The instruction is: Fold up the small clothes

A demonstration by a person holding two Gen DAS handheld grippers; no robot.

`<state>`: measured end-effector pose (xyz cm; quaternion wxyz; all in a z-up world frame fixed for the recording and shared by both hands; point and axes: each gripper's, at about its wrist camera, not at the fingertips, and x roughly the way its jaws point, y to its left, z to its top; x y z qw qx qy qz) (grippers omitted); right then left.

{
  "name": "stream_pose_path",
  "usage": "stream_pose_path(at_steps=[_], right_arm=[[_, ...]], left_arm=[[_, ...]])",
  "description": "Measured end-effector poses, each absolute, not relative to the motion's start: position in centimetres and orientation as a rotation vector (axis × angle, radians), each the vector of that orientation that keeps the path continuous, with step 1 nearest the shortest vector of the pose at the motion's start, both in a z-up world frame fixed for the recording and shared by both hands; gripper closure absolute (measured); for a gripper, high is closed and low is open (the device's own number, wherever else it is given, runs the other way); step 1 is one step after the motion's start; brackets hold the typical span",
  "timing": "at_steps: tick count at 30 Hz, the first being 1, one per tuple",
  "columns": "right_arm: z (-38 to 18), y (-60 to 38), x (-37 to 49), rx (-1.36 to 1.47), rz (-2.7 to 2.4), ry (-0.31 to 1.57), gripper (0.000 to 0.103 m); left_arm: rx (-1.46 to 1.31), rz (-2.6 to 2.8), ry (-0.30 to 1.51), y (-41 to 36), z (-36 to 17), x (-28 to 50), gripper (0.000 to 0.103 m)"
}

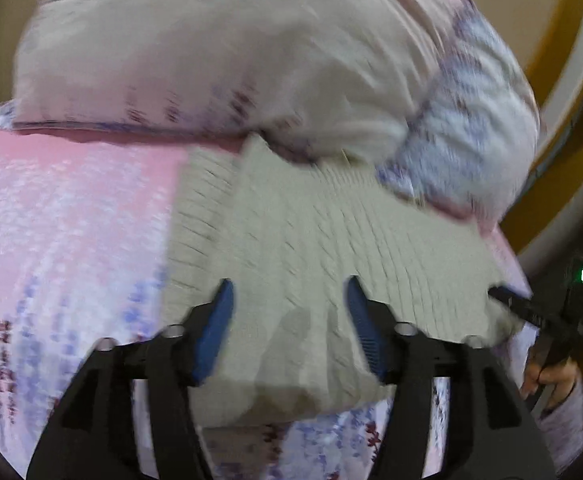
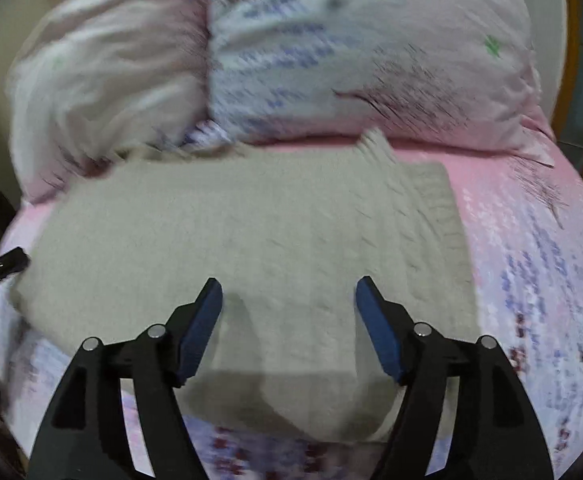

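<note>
On a bed (image 2: 531, 240) with pink flowered sheets, a beige knit sweater (image 2: 251, 240) lies flat below two pillows (image 2: 371, 52), bare sheet beside it. Both the left gripper (image 1: 289, 292) and right gripper (image 2: 289, 292) hover over its near edge, fingers wide and empty. Only the left view shows a hand (image 1: 551, 376) at the bed's edge.

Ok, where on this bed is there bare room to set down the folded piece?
Free sheet lies beside the beige knit garment: the pink floral bedsheet on its ribbed-hem side, bordered by the pillows behind. A narrower strip runs along the near edge. Crowded: the pillows at the head, where the garment's far edge meets them.
</note>
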<state>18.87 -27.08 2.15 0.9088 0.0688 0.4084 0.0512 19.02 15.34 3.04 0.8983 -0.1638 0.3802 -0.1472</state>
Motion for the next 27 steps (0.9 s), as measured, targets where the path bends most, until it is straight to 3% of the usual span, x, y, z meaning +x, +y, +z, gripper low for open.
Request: stream_pose_path(at_steps=[1, 10, 15, 17, 21, 27], right_arm=[[2.5, -26.4, 18.9, 0.136, 0.126, 0.825, 0.034], [3.6, -19.6, 22.6, 0.007, 0.155, 0.853, 0.030], [4.0, -19.1, 22.6, 0.005, 0.156, 0.848, 0.027], [3.9, -18.9, 22.8, -0.012, 0.150, 0.848, 0.027], [3.3, -18.3, 22.9, -0.074, 0.120, 0.849, 0.023], [3.0, -18.8, 23.1, -0.037, 0.127, 0.854, 0.021]], left_arm=[[-0.354, -0.290, 0.779, 15.9, 3.1, 19.1, 0.030], [-0.481, -0.293, 0.930, 18.3, 0.4, 22.4, 0.028], [-0.475, -0.285, 0.919, 17.6, 0.2, 22.9, 0.029], [-0.474, -0.280, 0.913, 17.4, 0.1, 23.3, 0.032], [-0.492, -0.276, 0.915, 17.1, 0.0, 24.0, 0.050], [-0.609, -0.295, 0.933, 17.7, -0.5, 24.5, 0.054]])
